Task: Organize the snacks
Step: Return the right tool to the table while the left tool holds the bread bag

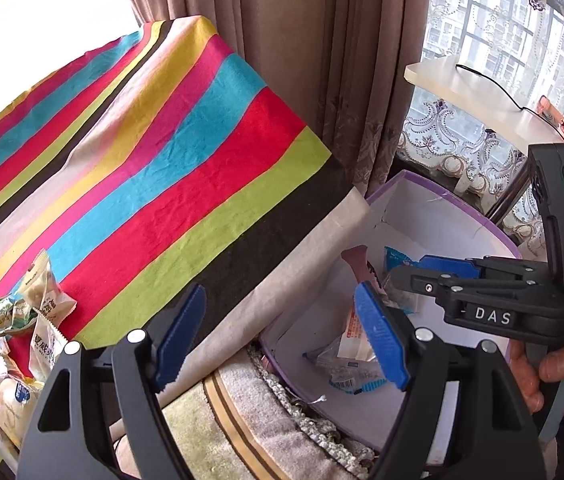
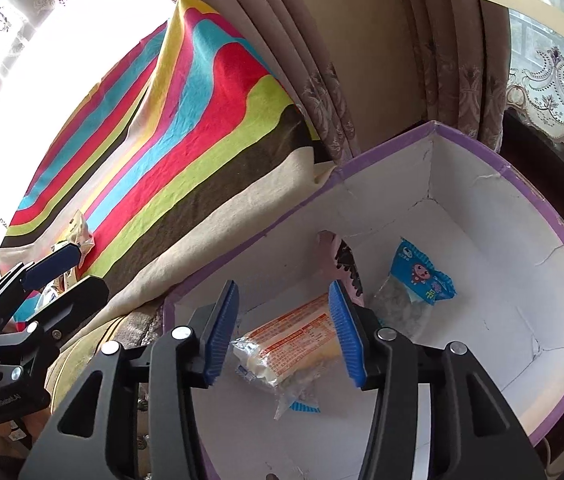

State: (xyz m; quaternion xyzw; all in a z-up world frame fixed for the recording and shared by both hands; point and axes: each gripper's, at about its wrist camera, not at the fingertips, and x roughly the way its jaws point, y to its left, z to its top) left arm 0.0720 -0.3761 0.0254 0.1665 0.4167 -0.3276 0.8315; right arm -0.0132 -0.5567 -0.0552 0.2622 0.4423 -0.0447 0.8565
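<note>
The right gripper (image 2: 284, 336) hangs over the white inside of a purple-edged box (image 2: 522, 172), its blue pads apart and pressing on nothing. Directly below the gap between them lies an orange-printed snack packet (image 2: 282, 344) on the box floor; it appears free of both pads, though the view straight down makes any contact hard to judge. At about two o'clock from that gripper a blue packet (image 2: 422, 276) with a cartoon print rests on the floor, and at roughly one o'clock a pink wrapper (image 2: 338, 256) leans against the near wall.

The left gripper (image 1: 282, 334) stands wide open with nothing between its pads, poised over the edge where the striped cloth (image 1: 162, 140) meets the box (image 1: 494, 232). In its view the right gripper (image 1: 402, 280) comes in from three o'clock, held by a hand (image 1: 554, 376), with the packets already in the box at about four o'clock. A heap of unsorted snack packets (image 1: 22, 320) lies on the striped cloth at nine o'clock, well apart from both grippers. Brown curtains (image 1: 282, 40) hang behind.
</note>
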